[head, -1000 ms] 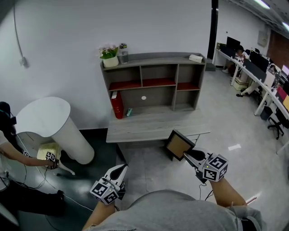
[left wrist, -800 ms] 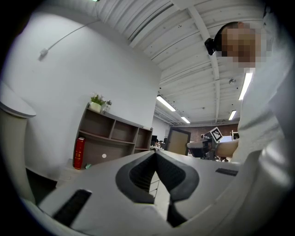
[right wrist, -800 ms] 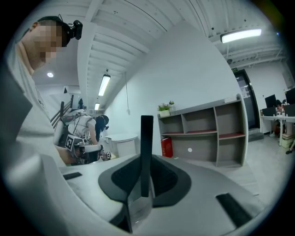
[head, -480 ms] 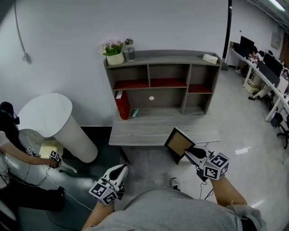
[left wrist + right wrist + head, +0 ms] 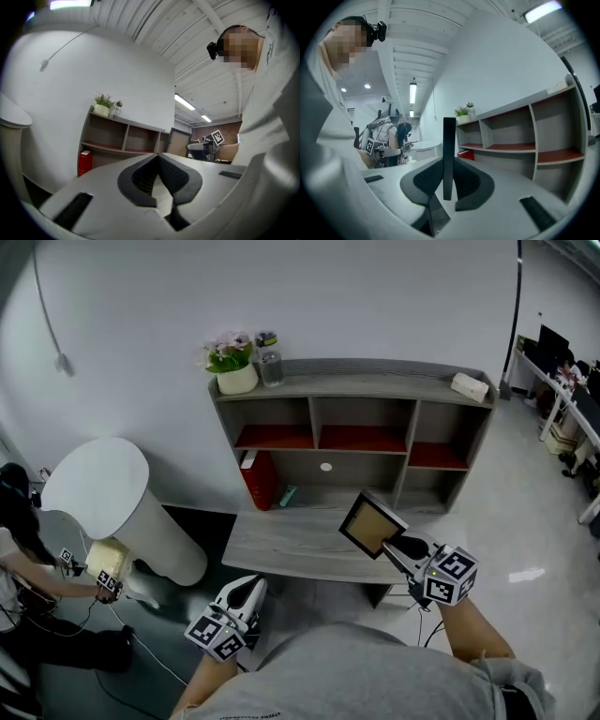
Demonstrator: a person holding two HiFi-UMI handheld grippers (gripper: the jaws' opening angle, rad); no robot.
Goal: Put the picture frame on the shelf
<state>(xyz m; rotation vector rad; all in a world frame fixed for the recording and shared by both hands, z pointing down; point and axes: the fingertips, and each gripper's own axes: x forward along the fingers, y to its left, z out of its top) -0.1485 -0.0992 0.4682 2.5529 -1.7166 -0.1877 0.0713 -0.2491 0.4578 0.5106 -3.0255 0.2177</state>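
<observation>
Likely an open-plan office: rows of desks with monitors (image 5: 560,367) stand well right of the right gripper (image 5: 401,547)

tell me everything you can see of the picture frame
The picture frame is roughly square: a thin dark border around a plain tan panel. It hangs tilted in the air above the low ledge of the grey shelf unit. The right tongs are shut on its lower corner; nothing else touches it.

On shelf (image 5: 356,390) top left: plant (image 5: 229,357), jar (image 5: 271,362); picture frame (image 5: 372,526) before it, right.
</observation>
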